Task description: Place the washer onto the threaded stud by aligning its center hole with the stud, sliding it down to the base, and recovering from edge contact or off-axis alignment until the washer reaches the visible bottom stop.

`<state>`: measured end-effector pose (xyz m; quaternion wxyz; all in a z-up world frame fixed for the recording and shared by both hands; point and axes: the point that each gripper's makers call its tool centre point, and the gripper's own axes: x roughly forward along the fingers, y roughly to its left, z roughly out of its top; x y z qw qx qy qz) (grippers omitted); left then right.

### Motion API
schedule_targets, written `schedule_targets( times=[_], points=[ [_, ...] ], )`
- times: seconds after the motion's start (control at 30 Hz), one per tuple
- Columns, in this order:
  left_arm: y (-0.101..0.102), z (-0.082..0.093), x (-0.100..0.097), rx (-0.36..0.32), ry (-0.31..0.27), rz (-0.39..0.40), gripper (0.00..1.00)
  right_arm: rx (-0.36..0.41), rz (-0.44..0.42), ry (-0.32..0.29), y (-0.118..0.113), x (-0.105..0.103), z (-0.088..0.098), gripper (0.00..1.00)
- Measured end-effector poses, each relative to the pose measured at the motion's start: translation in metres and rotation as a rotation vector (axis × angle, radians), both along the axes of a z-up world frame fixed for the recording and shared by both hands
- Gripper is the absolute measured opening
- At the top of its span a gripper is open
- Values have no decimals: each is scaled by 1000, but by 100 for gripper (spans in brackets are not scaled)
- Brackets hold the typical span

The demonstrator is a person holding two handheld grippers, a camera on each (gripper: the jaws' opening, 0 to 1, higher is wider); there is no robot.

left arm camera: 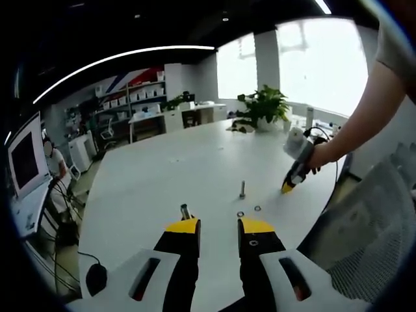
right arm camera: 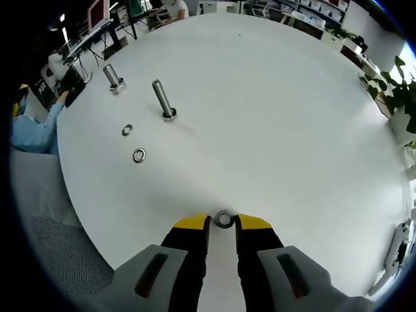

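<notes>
**Washer between the tips**

We see our right hand-held gripper (right arm camera: 223, 222) low on the white worktop (right arm camera: 273, 110). Its yellow tips sit on both sides of a washer (right arm camera: 223, 219), pinching it. The threaded stud (right arm camera: 162, 99) stands upright at about eleven o'clock, well apart from this washer. Two more washers (right arm camera: 133, 143) lie near the stud. A second stud (right arm camera: 114, 78) stands farther off. Our left hand-held gripper (left arm camera: 219, 225) is spread and holds nothing.

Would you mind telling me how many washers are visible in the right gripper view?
3. One washer sits between the right gripper tips; two lie loose on the white table, a nearer one and a farther one, beside the upright stud.
</notes>
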<state>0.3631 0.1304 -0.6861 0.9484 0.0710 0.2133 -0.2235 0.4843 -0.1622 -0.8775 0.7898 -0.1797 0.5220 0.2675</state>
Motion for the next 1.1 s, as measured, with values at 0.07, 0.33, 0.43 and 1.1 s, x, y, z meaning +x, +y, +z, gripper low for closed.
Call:
schedule_targets(
  times=[0.07,0.33,0.43,1.1],
  points=[
    [0,0,0,-1,0,1,21,1,0,-2,0,1,0,17],
    [0,0,0,0,-1,3,21,5,-7,-8,-1,2,0,15],
    [1,0,1,1,0,3,21,6,-6,-12,0,1,1,15],
    [1,1,0,0,-5,5,21,6,8,-31,5,2,2,14]
  ],
)
